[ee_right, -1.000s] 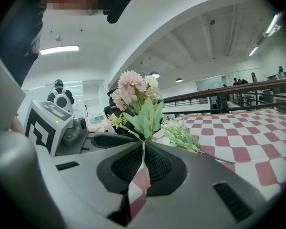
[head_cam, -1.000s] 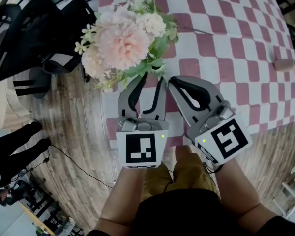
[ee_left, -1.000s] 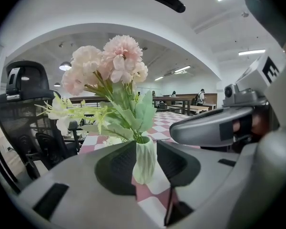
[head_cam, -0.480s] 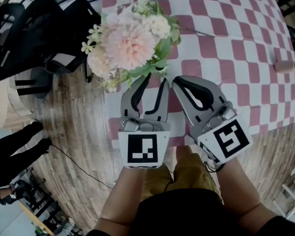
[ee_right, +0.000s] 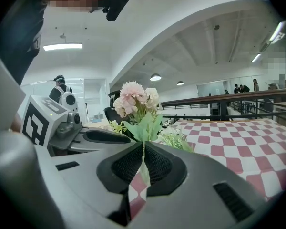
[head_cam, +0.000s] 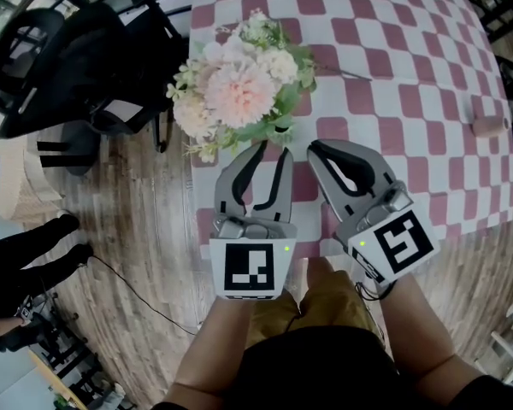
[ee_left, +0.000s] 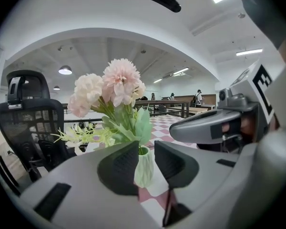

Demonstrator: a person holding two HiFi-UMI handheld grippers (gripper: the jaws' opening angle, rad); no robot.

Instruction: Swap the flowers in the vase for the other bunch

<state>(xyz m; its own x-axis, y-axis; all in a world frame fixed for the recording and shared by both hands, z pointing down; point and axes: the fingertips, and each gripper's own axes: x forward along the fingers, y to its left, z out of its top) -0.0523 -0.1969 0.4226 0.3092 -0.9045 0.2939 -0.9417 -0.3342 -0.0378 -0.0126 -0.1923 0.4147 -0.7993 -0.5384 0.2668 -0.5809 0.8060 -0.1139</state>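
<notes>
Vase (ee_left: 144,168), pale green and ribbed, stands upright near the edge of the red-and-white checked table (head_cam: 393,67), with the pink and white flowers (head_cam: 239,92) in it. My left gripper (head_cam: 274,149): jaws parted and just been closing, with the vase showing in the gap between the pads. I see no press on it. My right gripper (head_cam: 315,149), just beside the left: jaws drawn together to a slit, gripping nothing. Black mesh chair (head_cam: 60,67) stands off the table's left side.
</notes>
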